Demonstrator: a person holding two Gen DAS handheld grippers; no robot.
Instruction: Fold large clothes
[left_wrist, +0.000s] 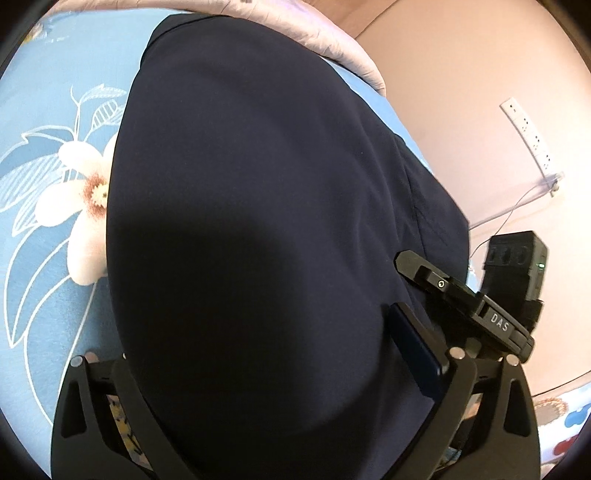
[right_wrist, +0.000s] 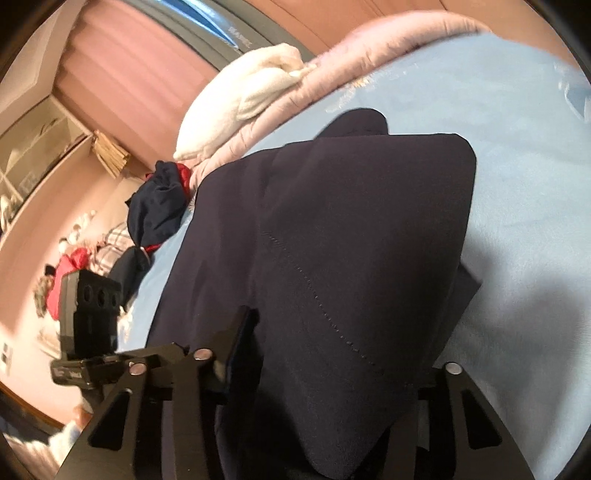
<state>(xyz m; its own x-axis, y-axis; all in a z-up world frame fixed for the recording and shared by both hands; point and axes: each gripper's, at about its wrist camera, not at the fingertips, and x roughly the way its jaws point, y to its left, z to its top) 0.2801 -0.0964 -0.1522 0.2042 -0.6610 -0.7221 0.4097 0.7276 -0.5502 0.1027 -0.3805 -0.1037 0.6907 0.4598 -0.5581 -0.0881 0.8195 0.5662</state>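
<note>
While the dark navy garment is filling most of the left wrist view, it is lying spread over a light blue bedsheet printed with a large white flower on the left. The cloth is draping over the left gripper and hiding its left finger; only the right finger is showing, pressed against the fabric, so the jaws are standing fairly wide with cloth bunched between them, though I cannot tell whether they are actually pinching it. A pale pink quilt is running along the far edge of the bed. To the right, the other gripper is sitting just beside the garment's edge, and beyond it a white power strip with a thin cable is lying on the floor.

Seen from the right wrist, the same garment is lying folded over on the blue sheet, a stitched seam running across it, and it is covering the middle of the right gripper. Its left finger is touching the fabric; the right finger is buried under cloth, so its grip cannot be judged. A white pillow is resting on the pink quilt at the far side. A navy and red heap of clothes is sitting at the bed's left edge, with the other gripper's block near it.
</note>
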